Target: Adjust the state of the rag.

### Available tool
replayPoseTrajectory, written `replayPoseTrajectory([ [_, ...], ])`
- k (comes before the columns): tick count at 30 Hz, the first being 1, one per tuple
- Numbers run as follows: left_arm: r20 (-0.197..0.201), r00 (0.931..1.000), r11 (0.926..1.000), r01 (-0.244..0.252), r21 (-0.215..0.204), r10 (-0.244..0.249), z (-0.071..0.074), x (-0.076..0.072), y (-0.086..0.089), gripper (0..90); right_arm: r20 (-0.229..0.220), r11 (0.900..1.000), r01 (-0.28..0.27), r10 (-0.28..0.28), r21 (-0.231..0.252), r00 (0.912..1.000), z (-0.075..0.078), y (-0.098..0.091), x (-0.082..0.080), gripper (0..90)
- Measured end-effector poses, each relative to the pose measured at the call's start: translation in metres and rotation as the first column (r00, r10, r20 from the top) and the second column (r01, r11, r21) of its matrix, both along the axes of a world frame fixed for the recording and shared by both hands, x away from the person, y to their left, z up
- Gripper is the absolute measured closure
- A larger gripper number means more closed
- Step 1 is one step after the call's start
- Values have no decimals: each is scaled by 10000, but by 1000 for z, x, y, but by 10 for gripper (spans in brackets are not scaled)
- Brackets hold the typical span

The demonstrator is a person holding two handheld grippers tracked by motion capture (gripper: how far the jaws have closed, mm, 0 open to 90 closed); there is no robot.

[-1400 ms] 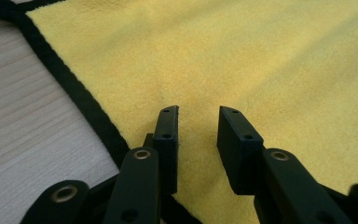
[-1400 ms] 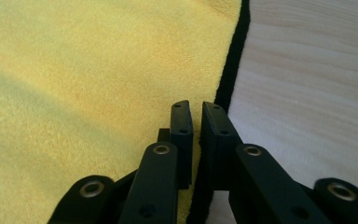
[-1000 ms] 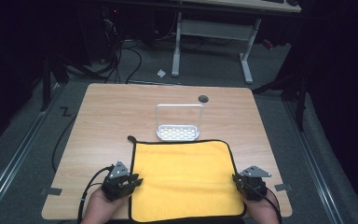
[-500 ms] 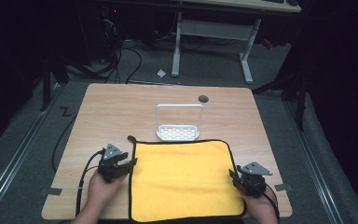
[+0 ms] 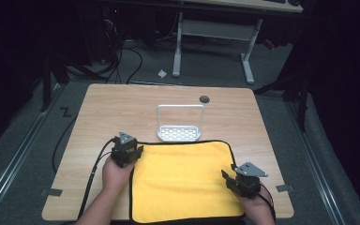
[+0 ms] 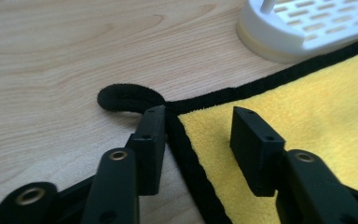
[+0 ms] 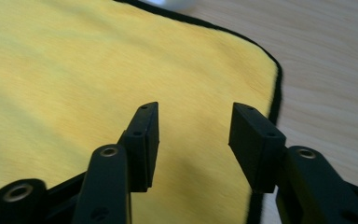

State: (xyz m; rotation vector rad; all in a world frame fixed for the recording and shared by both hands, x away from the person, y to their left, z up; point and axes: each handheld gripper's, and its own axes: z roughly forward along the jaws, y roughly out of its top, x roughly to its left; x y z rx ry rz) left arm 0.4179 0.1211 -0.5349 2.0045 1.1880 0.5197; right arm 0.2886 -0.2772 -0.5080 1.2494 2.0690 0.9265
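Observation:
A yellow cloth [image 5: 183, 183] with a black hem lies flat on the near half of the wooden table [image 5: 122, 108]. My left gripper [image 5: 132, 146] is at the cloth's far left corner. In the left gripper view its jaws [image 6: 198, 116] straddle the black hem beside a small black loop [image 6: 126, 98]; they have just been closing, with the hem between them and not pressed. My right gripper [image 5: 226, 176] hovers at the cloth's right edge. Its jaws [image 7: 193, 112] have just been opening and stand apart over the yellow cloth [image 7: 74, 60], with nothing between them.
A white slotted rack [image 5: 179, 126] with an upright wire frame stands just beyond the cloth's far edge, close to the left gripper. A small dark round disc [image 5: 204, 99] sits farther back. Bare wood lies left of the cloth. Cables trail off the near left.
My left gripper has moved from the cloth's near left corner forward along the left edge to its far left corner. The right gripper has stayed near the cloth's near right corner.

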Motion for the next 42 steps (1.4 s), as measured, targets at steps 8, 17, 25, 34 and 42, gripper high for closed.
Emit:
replayPoseTrajectory([
  [8, -297, 9983, 9960, 485, -749, -509, -1, 1, 5, 817, 457, 9860, -1665, 1667, -81, 9850, 14, 63, -9, 477],
  [17, -800, 9954, 9850, 391, -1682, -531, -2, 6, 14, 816, -88, 9566, -2914, 2914, 89, 9565, 12, 130, 1, 445],
  [25, -862, 9948, 9826, 377, -1820, -542, -2, 6, 15, 811, -414, 9256, -3771, 3782, 326, 9248, 5, 187, 8, 431],
  [34, -836, 9950, 9829, 393, -1800, -551, -2, 6, 15, 808, -863, 8810, -4722, 4728, 286, 8769, -9, 240, 2, 427],
  [42, -854, 9948, 9829, 395, -1799, -557, -2, 6, 15, 808, -1242, 8441, -5361, 5326, 55, 8372, -19, 268, -5, 426],
])
